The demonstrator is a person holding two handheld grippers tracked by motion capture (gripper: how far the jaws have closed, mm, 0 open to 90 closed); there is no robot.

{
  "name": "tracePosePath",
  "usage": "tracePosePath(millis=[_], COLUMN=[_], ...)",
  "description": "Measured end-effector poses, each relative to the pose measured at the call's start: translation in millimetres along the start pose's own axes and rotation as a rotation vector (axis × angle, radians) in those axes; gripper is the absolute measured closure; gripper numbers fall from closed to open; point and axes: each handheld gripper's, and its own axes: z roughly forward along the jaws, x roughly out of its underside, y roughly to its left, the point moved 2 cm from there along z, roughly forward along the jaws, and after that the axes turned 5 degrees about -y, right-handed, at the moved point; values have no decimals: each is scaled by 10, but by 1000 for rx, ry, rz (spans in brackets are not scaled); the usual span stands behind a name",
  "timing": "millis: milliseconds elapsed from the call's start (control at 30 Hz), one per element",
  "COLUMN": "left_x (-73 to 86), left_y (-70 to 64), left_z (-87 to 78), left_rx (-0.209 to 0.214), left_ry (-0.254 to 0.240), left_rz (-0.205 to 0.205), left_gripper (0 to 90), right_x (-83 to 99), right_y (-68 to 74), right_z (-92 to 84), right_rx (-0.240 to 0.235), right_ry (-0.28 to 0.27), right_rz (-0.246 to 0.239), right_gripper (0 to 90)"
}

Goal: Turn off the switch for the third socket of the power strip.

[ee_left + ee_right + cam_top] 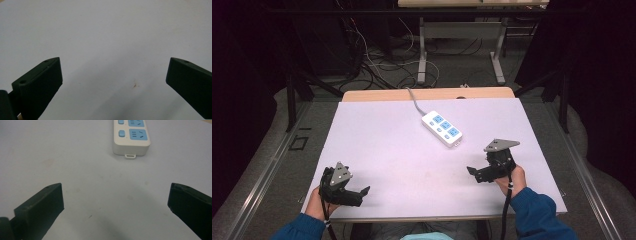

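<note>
A white power strip (442, 128) with three blue sockets and small blue switches lies a little right of the table's middle, its grey cable (413, 98) running off the far edge. Its near end (131, 138) sits ahead of my right gripper (115, 195), whose jaws stand wide apart with nothing between them. That right gripper (473, 172) rests near the front right of the table. My left gripper (363, 192) is at the front left, open and empty (113, 67), above bare white surface.
The table (387, 150) has a white top with a wooden strip along its far edge. Beyond it are the legs of another desk (422, 55) and tangled cables (377, 65) on the floor. Dark curtains flank both sides.
</note>
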Motion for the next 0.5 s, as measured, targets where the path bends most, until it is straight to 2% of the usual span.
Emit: tracePosePath(millis=[67,367,467,500], left_x=[2,1,-3,-2], left_y=[-7,-7,-4,-13], left_z=[1,2,4,15], left_rx=[6,2,-2,-4], left_ry=[0,0,4,-6], left_rz=[-10,-10,2,-4], left_gripper=[3,4,4,4], right_x=[38,196,228,238], right_y=[1,38,60,62], right_z=[-25,-134,-161,-158], right_rx=[8,31,33,35], right_ry=[0,8,23,10], right_rz=[-1,-3,0,-8], right_gripper=[1,1,8,8])
